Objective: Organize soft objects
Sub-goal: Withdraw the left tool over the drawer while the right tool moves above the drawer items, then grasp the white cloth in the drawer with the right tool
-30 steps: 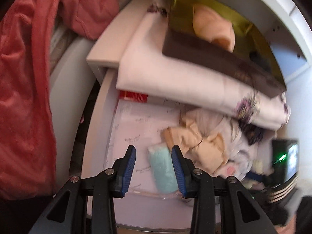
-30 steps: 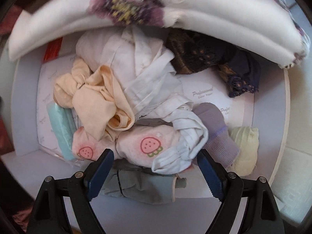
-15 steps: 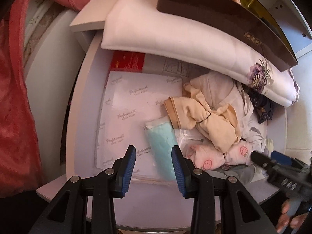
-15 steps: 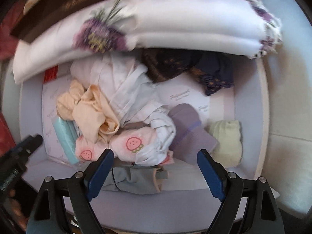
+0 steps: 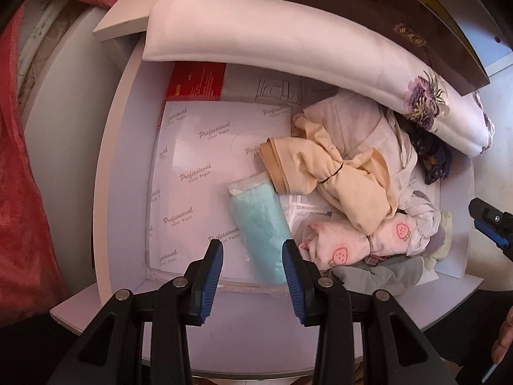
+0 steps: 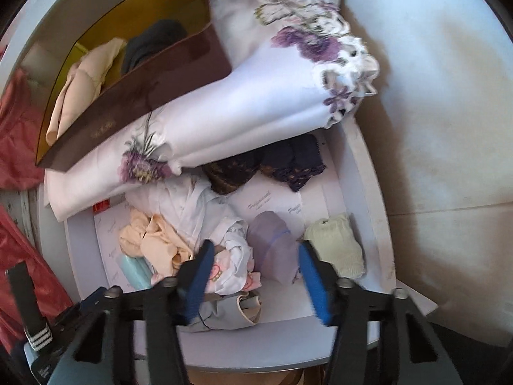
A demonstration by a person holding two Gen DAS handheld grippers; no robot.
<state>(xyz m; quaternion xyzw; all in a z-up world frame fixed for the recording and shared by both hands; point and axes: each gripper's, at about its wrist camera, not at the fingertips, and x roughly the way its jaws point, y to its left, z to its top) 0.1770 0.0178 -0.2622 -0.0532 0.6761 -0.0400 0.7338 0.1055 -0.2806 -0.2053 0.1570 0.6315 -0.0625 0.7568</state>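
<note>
Left tool (image 5: pixel 253 258) hangs spread and empty over the near edge of a white shelf (image 5: pixel 121 173), its two blue pads straddling from above, without contact, the near end of a mint-green roll in clear wrap (image 5: pixel 261 229); this alignment suggests the roll is the next item to be taken. Right tool (image 6: pixel 256 277), likewise spread and holding nothing, hovers above the right half of the same shelf, over a lilac sock (image 6: pixel 272 250) and just left of a pale yellow sock (image 6: pixel 336 245). The soft objects lie as one loose heap on printed paper sheets (image 5: pixel 198 166), probably a liner: one beige bundle (image 5: pixel 327 176) tied with a thin dark band so that it stays compact, one white garment (image 6: pixel 189 208) beneath it, one pink strawberry-print piece (image 5: pixel 356 240), one grey piece (image 6: pixel 224 316) at the front edge, and dark lace items (image 6: pixel 272 166) at the back, seemingly two, though the fold hides their boundary. One folded floral cloth (image 6: pixel 256 109) rests behind and above the heap and carries one brown box (image 6: pixel 154 96), the likely receptacle, already containing one beige and one dark item. Sorting appears to be at an early stage.
</note>
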